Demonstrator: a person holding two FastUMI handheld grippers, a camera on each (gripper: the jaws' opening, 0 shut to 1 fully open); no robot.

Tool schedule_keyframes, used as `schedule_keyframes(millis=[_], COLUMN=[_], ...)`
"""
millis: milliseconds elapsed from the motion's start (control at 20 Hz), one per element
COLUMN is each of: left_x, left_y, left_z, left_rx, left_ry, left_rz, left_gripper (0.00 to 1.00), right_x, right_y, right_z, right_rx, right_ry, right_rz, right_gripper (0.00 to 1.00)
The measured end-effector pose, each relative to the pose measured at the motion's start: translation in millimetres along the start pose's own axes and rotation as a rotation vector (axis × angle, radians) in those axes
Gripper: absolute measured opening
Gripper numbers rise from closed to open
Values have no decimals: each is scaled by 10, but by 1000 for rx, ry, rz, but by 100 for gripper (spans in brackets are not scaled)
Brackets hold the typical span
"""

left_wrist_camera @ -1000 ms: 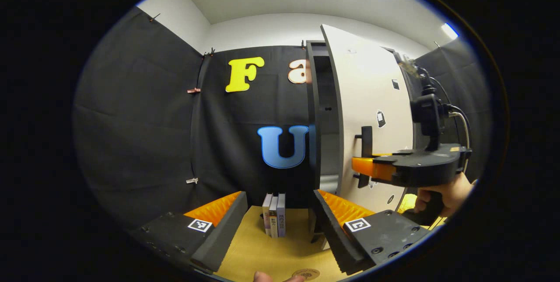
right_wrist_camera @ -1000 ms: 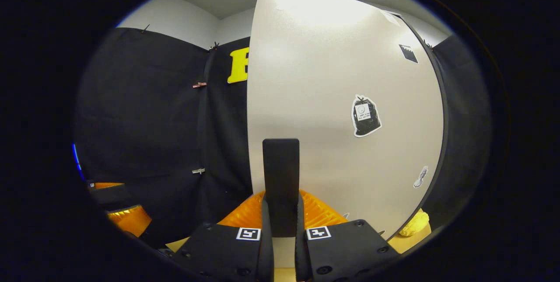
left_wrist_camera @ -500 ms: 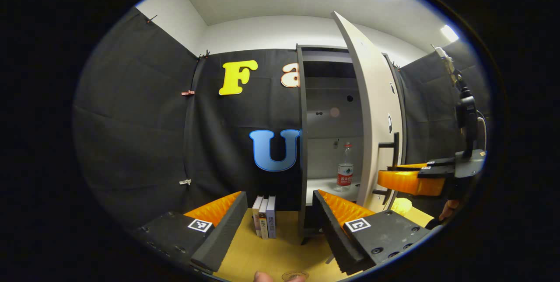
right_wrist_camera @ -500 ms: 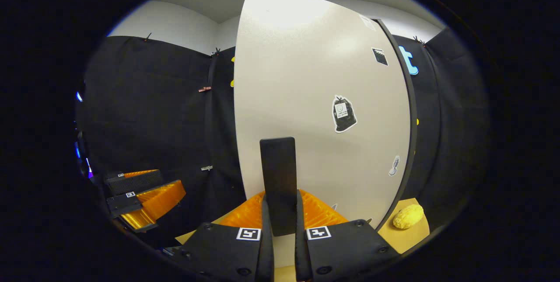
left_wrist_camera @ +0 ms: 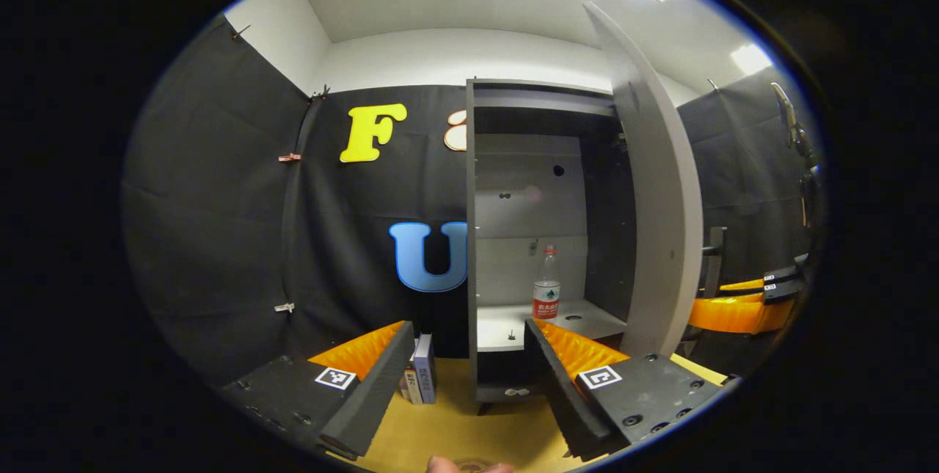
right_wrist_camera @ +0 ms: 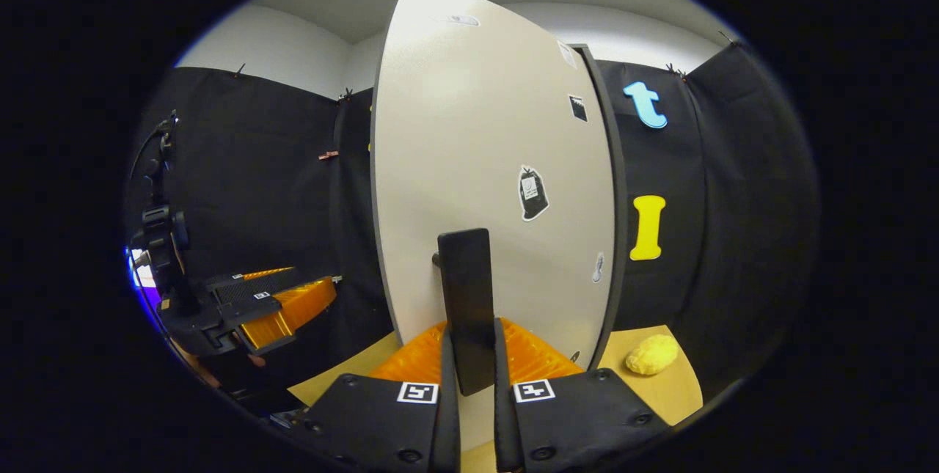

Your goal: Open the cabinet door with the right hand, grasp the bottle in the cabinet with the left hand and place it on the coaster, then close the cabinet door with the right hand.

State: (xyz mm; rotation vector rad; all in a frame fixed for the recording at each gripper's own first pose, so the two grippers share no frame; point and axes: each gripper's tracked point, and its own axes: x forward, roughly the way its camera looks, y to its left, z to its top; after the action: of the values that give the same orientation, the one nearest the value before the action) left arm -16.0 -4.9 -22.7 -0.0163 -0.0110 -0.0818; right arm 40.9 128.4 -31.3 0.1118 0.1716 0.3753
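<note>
The dark cabinet (left_wrist_camera: 543, 103) stands open, and a clear bottle (left_wrist_camera: 546, 284) with a red label is upright on its pale shelf (left_wrist_camera: 506, 326). The pale door (left_wrist_camera: 658, 202) is swung out, almost edge-on in the left gripper view. My left gripper (left_wrist_camera: 469, 359) is open and empty in front of the cabinet, some way short of the bottle. My right gripper (right_wrist_camera: 473, 367) is shut on the black door handle (right_wrist_camera: 465, 290) of the door (right_wrist_camera: 484, 136). From the left gripper view the right gripper (left_wrist_camera: 737, 310) is at the handle (left_wrist_camera: 715, 260). A round coaster (left_wrist_camera: 473, 464) lies at the bottom edge.
Several books (left_wrist_camera: 419, 379) stand on the wooden table (left_wrist_camera: 455, 422) left of the cabinet. A yellow lump (right_wrist_camera: 650, 354) lies on the table (right_wrist_camera: 671, 389) right of the door. The left gripper (right_wrist_camera: 275, 304) and its mount appear left of the door.
The door has swung much wider with my right gripper on its handle. The cabinet's inside and the bottle have come into sight. My left gripper stays open.
</note>
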Motion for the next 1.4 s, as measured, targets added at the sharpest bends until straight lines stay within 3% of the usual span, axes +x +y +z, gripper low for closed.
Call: schedule_keyframes(millis=[600, 1050, 1400], left_x=[252, 481, 828], left_y=[-667, -984, -1243], left_z=[-2, 24, 38], left_rx=[-17, -10, 14], left_ry=[-1, -14, -29], left_rz=[-117, -157, -177], left_gripper=[94, 95, 95], right_x=[-491, -899, -841], right_y=[-736, -1267, -1311], right_z=[54, 128, 156], right_rx=[9, 34, 59], right_ry=[-26, -49, -53], right_rz=[-230, -398, -388], right_gripper=[21, 16, 16])
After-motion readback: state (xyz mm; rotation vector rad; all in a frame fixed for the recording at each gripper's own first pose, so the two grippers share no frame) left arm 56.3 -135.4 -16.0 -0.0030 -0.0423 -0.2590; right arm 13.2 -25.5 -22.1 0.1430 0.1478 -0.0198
